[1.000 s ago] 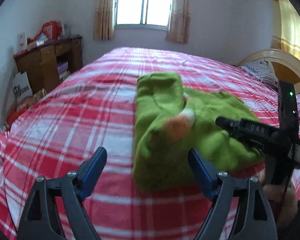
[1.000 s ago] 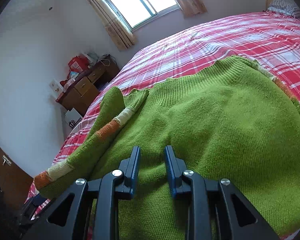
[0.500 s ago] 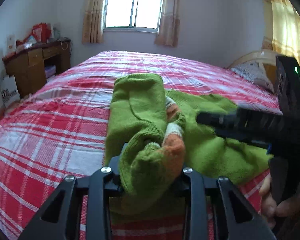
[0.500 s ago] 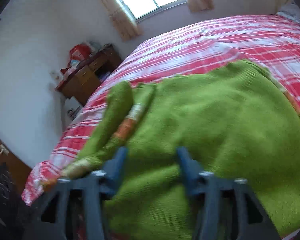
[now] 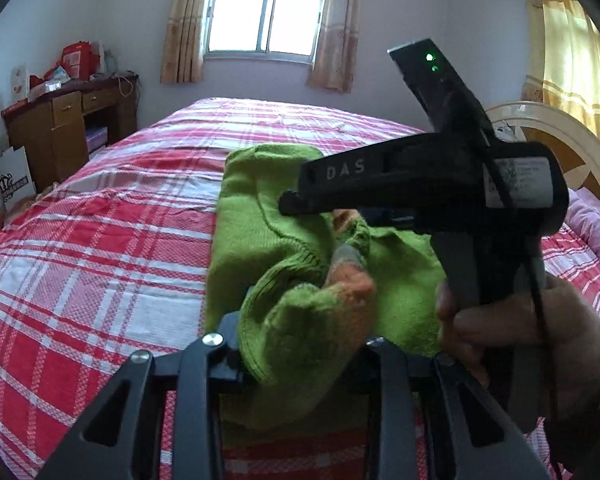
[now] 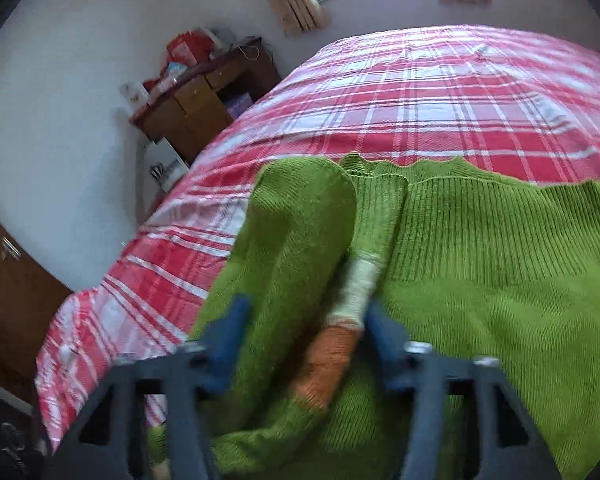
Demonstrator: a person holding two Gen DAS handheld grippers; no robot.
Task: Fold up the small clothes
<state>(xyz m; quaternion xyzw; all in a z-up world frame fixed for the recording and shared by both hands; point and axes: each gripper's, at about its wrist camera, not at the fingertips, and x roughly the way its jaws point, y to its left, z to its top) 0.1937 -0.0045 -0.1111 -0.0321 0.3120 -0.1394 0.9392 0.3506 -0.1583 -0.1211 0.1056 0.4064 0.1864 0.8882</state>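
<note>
Currently left gripper (image 5: pixel 300 344) clamping bunched sleeve of green knit sweater (image 5: pixel 260 232) lying on plaid bed (image 5: pixel 100 248); right gripper (image 6: pixel 304 328) just closing around same sleeve. Soft, floppy knit; gripping at striped cuff (image 6: pixel 332 344).

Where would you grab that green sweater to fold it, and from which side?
By the bunched sleeve near its orange cuff, coming from the near edge of the bed. That roll stands proud of the flat sweater, so jaws straddle it. Both grippers, left gripper and right gripper, already pinch it there.
</note>
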